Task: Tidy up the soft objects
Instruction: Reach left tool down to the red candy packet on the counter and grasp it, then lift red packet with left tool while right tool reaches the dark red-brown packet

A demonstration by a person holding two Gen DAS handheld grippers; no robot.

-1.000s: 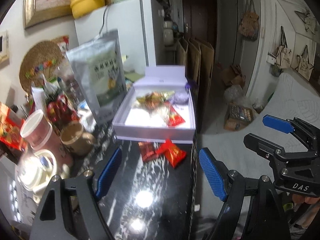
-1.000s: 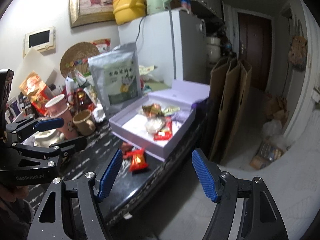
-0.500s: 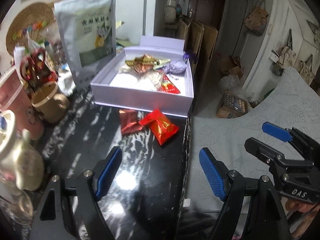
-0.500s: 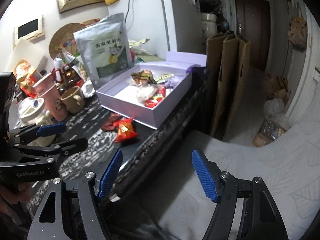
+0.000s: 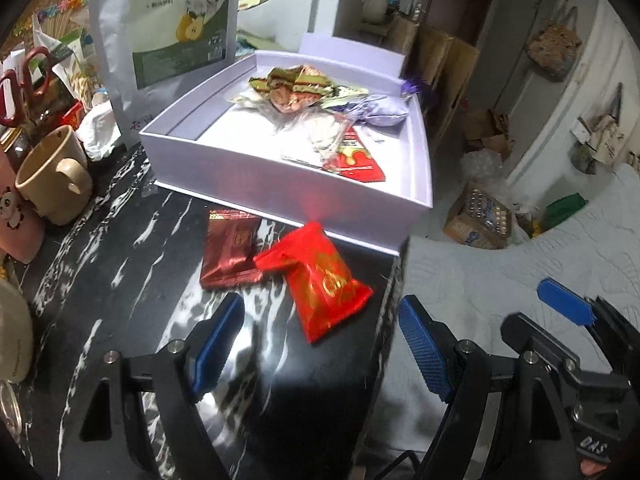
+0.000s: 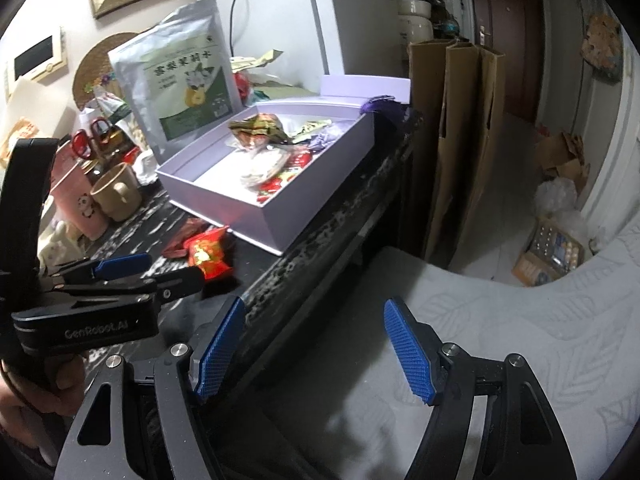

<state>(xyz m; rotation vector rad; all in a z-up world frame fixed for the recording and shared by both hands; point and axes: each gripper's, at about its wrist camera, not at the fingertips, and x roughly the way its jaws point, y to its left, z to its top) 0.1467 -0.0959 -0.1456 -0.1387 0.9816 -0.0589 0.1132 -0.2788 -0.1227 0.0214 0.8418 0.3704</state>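
A bright red snack packet (image 5: 320, 280) (image 6: 208, 252) and a dark red one (image 5: 230, 252) (image 6: 184, 236) lie on the black marbled table, just in front of an open lavender box (image 5: 280, 184) (image 6: 320, 184) with several wrapped snacks inside. My left gripper (image 5: 320, 332) (image 6: 160, 274) hangs over the table right behind the bright red packet. Its jaws are closing, the packet's near corner lies between the pads, and neither pad touches it. My right gripper (image 6: 316, 320) (image 5: 540, 316) stands open and empty by the table's right edge, over pale bedding.
A tan mug (image 5: 52, 176), a pink cup (image 6: 80, 200), red-handled scissors (image 5: 20, 92) and a tall silver-green pouch (image 5: 168, 28) crowd the table's left and back. Cardboard sheets (image 6: 452, 140) lean beyond the right edge. Quilted white bedding (image 6: 520, 340) lies below the table.
Both grippers have come down and tipped toward the table, so the two red packets and the box look nearer and larger. The left jaws have narrowed slightly.
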